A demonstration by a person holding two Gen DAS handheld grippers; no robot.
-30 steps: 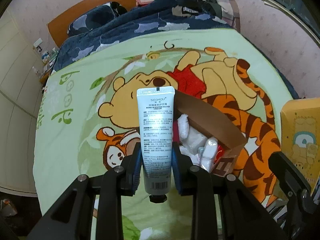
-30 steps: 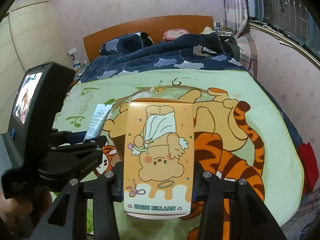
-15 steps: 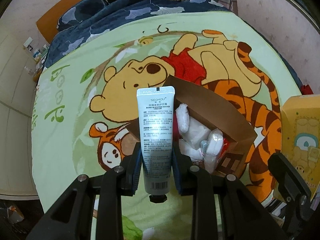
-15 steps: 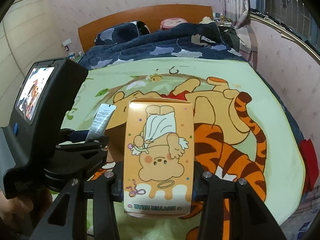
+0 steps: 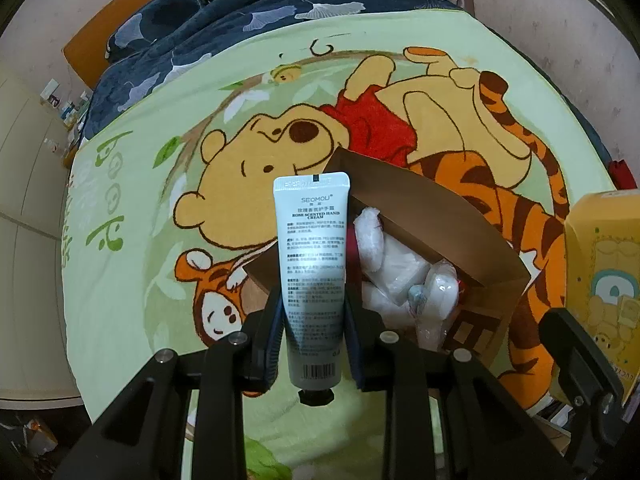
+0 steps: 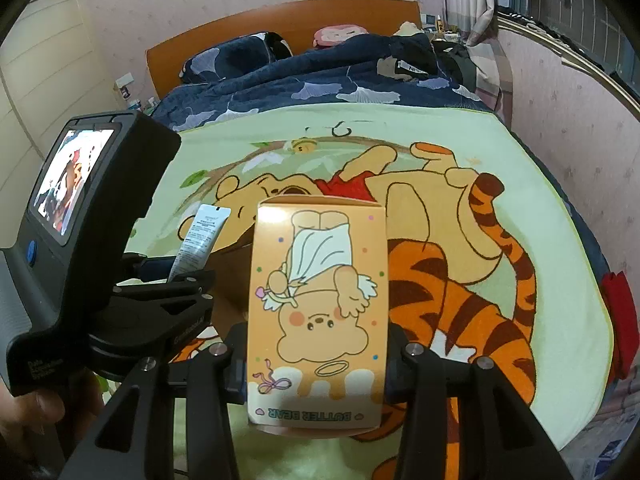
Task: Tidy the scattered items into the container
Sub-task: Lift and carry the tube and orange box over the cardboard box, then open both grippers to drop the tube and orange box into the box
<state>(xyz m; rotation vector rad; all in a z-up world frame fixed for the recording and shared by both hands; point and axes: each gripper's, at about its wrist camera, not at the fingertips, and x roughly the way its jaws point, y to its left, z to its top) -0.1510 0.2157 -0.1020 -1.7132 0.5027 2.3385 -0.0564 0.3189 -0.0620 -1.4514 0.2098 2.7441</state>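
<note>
Above the brown cardboard box (image 5: 436, 216), left gripper (image 5: 314, 316) clamps hand cream tube (image 5: 312, 264), right gripper (image 6: 316, 360) clamps Butter Bear box (image 6: 318, 312); simultaneous drops could collide.

Left wrist view: I see the cardboard box (image 5: 420, 248) at frame centre-right on the blanket (image 5: 132, 264), wrapped packets (image 5: 400, 276) inside it. The hand cream tube (image 5: 314, 276) sits before its left wall. Butter Bear box (image 5: 604, 280) at right edge; quilt (image 5: 256, 28) along top.
</note>
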